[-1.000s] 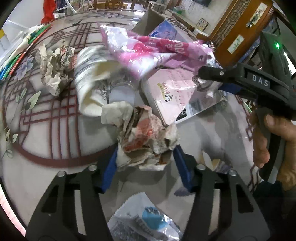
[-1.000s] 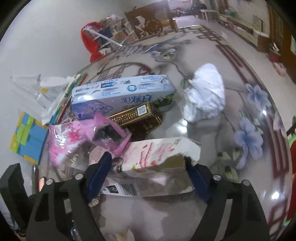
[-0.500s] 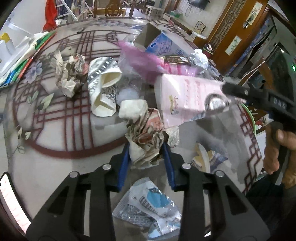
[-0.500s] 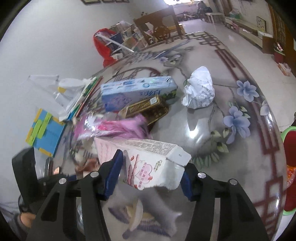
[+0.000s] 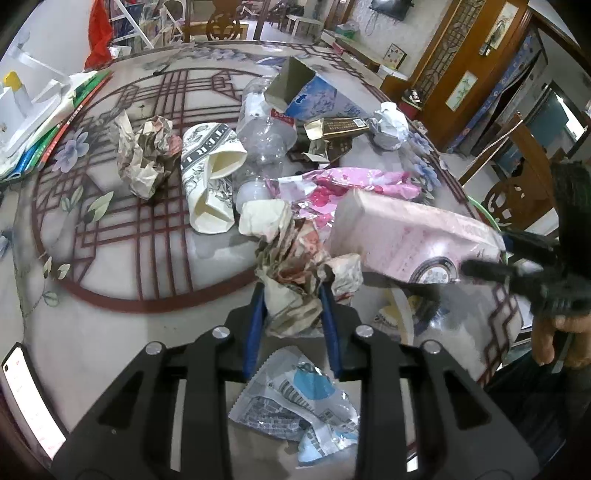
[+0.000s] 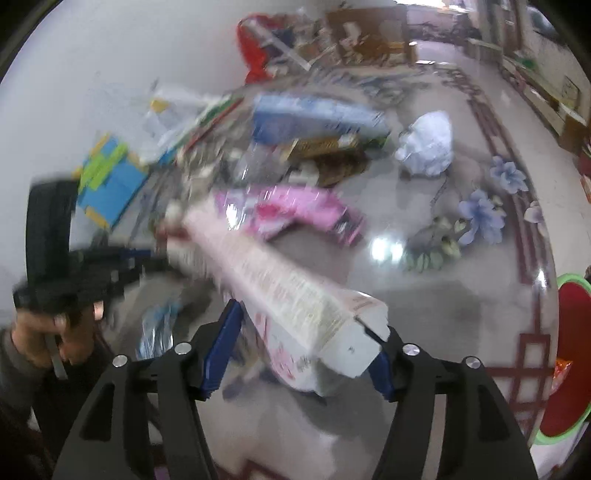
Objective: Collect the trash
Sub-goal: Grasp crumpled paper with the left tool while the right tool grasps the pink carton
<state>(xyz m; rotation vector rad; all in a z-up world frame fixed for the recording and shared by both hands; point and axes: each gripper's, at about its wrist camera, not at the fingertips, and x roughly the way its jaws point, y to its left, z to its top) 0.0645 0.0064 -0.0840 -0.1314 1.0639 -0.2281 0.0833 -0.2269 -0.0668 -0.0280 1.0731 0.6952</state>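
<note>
A lived-in home dining room: a round glass-topped table (image 5: 110, 332) with red lattice and flower patterns, carved wooden chairs (image 5: 225, 27), a wooden cabinet (image 5: 461, 55) and a wall-mounted television (image 5: 391, 5) behind

Three paper wads (image 5: 295, 273) (image 5: 146, 155) (image 5: 389, 125), two cartons (image 5: 413, 240) (image 5: 321, 98)

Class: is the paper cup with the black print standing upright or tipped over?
Tipped over. The paper cup lies on its side on the table, its crushed open mouth facing sideways.
</note>
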